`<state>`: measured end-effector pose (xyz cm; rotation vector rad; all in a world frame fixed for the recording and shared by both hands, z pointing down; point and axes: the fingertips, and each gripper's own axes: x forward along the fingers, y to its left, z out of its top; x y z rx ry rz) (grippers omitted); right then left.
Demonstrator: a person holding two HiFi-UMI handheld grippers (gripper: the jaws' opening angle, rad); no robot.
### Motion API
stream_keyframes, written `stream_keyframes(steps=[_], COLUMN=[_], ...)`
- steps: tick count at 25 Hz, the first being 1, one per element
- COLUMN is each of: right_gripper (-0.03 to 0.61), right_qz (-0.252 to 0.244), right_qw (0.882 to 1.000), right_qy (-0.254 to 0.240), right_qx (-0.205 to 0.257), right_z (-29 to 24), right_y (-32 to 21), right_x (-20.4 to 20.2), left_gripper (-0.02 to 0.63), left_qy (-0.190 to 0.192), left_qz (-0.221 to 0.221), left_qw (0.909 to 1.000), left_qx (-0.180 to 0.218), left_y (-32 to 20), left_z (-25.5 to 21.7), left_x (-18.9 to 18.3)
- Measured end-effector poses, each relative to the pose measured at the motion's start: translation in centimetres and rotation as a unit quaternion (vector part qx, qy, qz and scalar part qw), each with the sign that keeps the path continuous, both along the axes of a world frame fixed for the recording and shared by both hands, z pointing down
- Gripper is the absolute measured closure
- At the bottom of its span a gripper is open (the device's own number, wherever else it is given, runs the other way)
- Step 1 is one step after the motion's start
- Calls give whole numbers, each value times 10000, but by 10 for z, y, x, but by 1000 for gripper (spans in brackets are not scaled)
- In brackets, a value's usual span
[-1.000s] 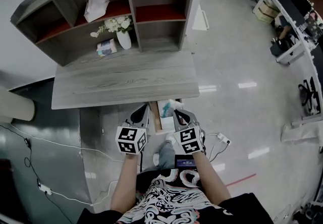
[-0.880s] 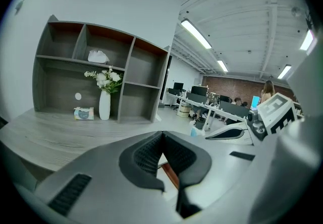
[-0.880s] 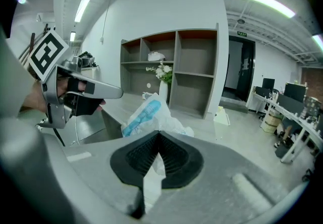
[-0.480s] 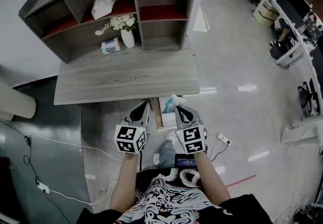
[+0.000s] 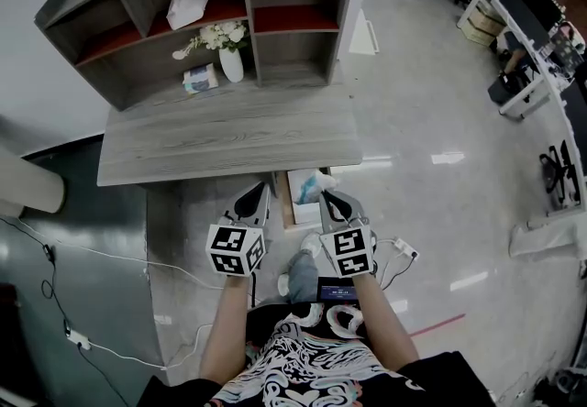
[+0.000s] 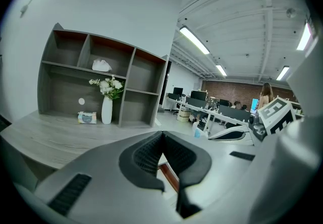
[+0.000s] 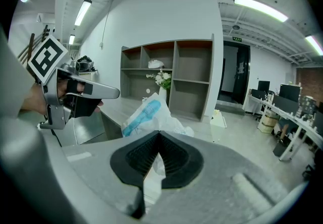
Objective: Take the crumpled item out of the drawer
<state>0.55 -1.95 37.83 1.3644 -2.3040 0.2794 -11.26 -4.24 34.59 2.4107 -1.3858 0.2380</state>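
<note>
**Right gripper (image 7: 157,136) pinches crumpled wrapper (image 7: 147,113) over the drawer (image 5: 285,214)**

Its ribbed black pads (image 7: 174,157) clamp the wrapper's lower tail. That gripper's own view shows crinkled white plastic film with a blue print. The head view shows only a pale lump over the open wooden drawer, at the front edge of the grey wood-grain desk (image 5: 229,135). The left gripper (image 6: 162,138) has its jaws pressed together on nothing, and it is held just beside the drawer.

Top (image 5: 303,355) with black and white swirls, black short sleeves (image 5: 438,378), left gripper (image 5: 250,201) and right gripper (image 5: 334,203) with smooth grey shells, black ribbed pads (image 7: 176,160), a cube (image 5: 237,251) with black and white squares on each
</note>
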Motion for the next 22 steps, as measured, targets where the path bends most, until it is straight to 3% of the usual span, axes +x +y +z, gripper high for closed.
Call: stream_keyframes(steps=[22], right_gripper=[571], right_qz=[18], right_qw=[9999], right_qy=[83], right_qx=[-124], right_z=[11], right_y=[-7], right_x=[-3], left_gripper=[615], left_qy=[12], left_qz=[52], left_qw=[10000], left_qx=[-70], left_y=[-11], left_z=[6], left_x=[-7])
